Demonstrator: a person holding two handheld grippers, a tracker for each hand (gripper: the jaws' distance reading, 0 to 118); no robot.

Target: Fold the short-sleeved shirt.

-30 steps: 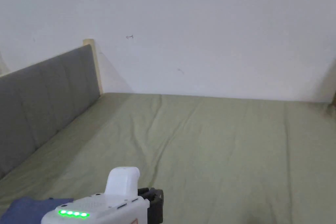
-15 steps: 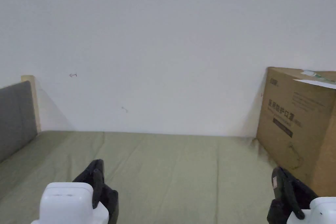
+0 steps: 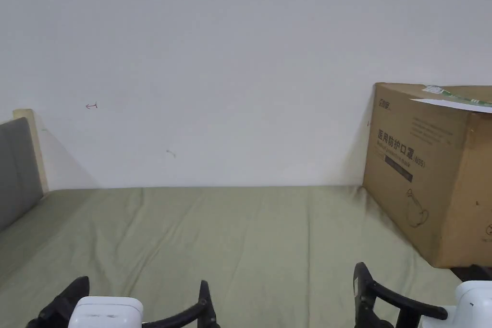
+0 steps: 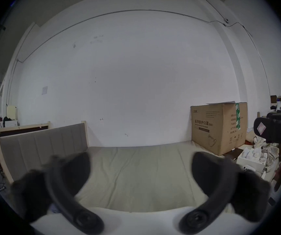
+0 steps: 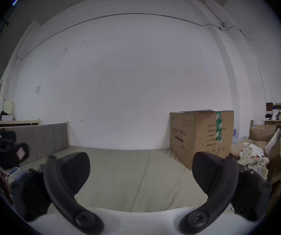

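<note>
Left gripper gapes; right gripper gapes over sheet.

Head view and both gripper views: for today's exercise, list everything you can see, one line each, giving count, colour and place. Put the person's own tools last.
Sheet: one, olive green, spread flat and wrinkled over the bed.
Headboard: one, grey padded panel in a pale wood frame, at the bed's left end.
Wall: one, white, behind the bed.
Cardboard box: one, brown with green tape, at the bed's right end against the wall.
Clutter: several cartons and crumpled cloths, brown and whitish, on the floor right of the box.
Phone: one, pale, at the left edge of the right gripper view.
Left gripper: one, black jaws on a white body, open over the sheet.
Right gripper: one, the same, open.
</note>
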